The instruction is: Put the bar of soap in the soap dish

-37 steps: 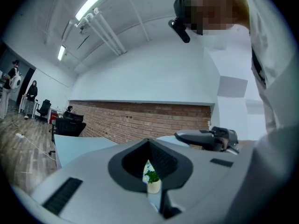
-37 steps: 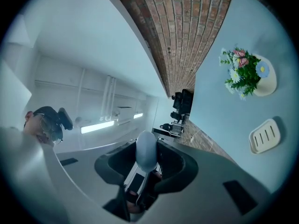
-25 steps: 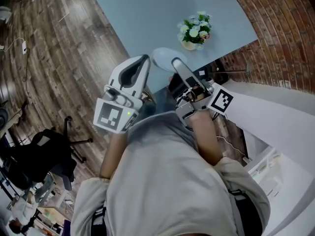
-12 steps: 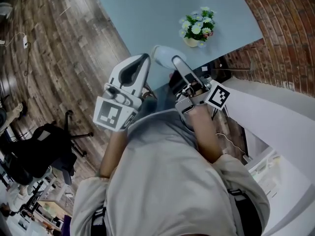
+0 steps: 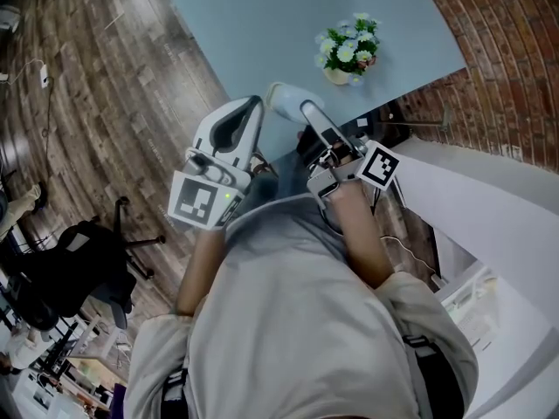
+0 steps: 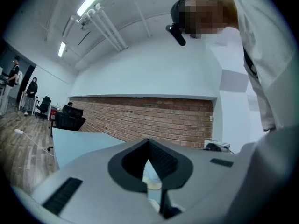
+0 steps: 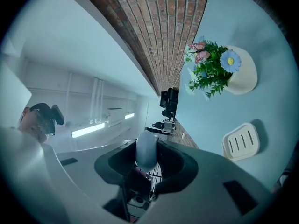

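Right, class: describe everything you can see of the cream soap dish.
The cream, rounded-rectangular, plastic-looking soap dish has a raised rim and what look like three parallel slots in its floor. It lies flat and empty on the pale blue table, near the white pot of flowers but apart from it, with nothing else touching it.

No readable text, no labels, no brands, numbers or signs

Head view: table [image 5: 262, 24] open across its middle and 9 o'clock side; brick wall [image 5: 507, 51] bounds 3 o'clock. Right gripper view: flower pot [image 7: 240, 76] stands at 12 o'clock of soap dish [image 7: 240, 141], apart.
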